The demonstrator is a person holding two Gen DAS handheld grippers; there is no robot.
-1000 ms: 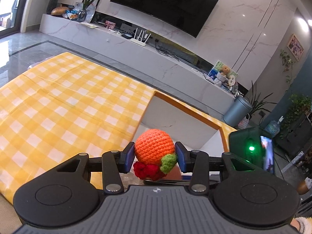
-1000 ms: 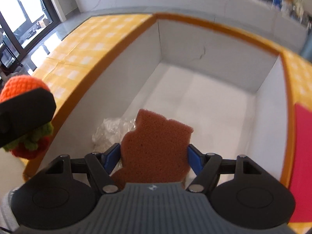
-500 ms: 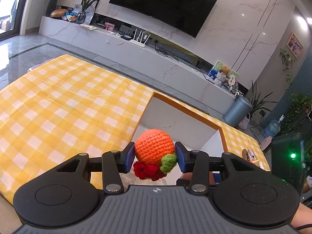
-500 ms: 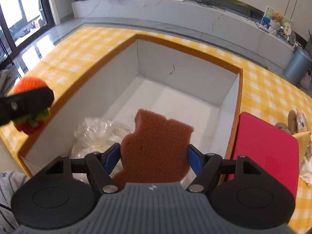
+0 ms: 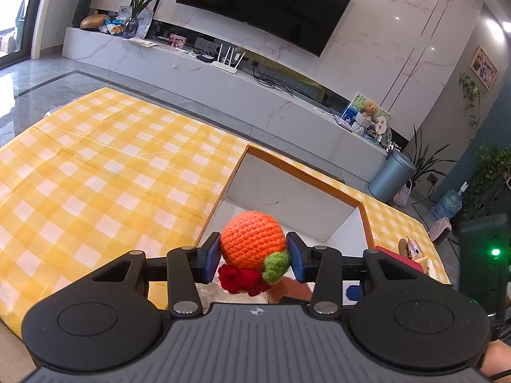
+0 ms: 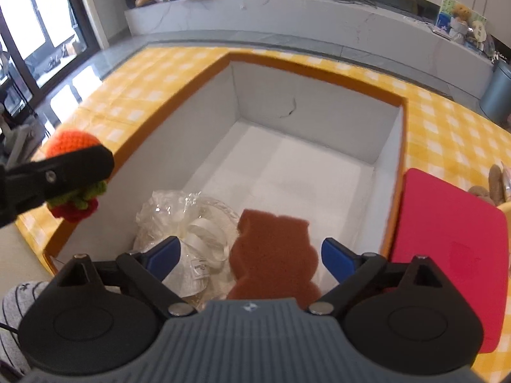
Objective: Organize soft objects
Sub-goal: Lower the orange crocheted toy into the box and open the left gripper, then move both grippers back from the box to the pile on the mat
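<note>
My left gripper [image 5: 253,257] is shut on an orange crocheted ball [image 5: 252,240] with a green leaf and red flower, held above the near left corner of an open white box [image 5: 287,191]. It shows in the right wrist view [image 6: 72,138] too. My right gripper [image 6: 250,253] is open above the box [image 6: 303,166]. A brown bear-shaped sponge [image 6: 274,252] is between its spread fingers, touching neither pad. A clear plastic bag [image 6: 188,223] with white ribbon lies in the box's near left corner.
The box has an orange rim and stands on a yellow checked tablecloth [image 5: 95,185]. A red lid [image 6: 447,242] lies right of the box, with small items [image 6: 495,182] beyond it. A TV wall and cabinet stand behind.
My right gripper has opened and let go of the brown sponge, which now sits lower, in the box. My left gripper still holds the ball and has shifted little.
</note>
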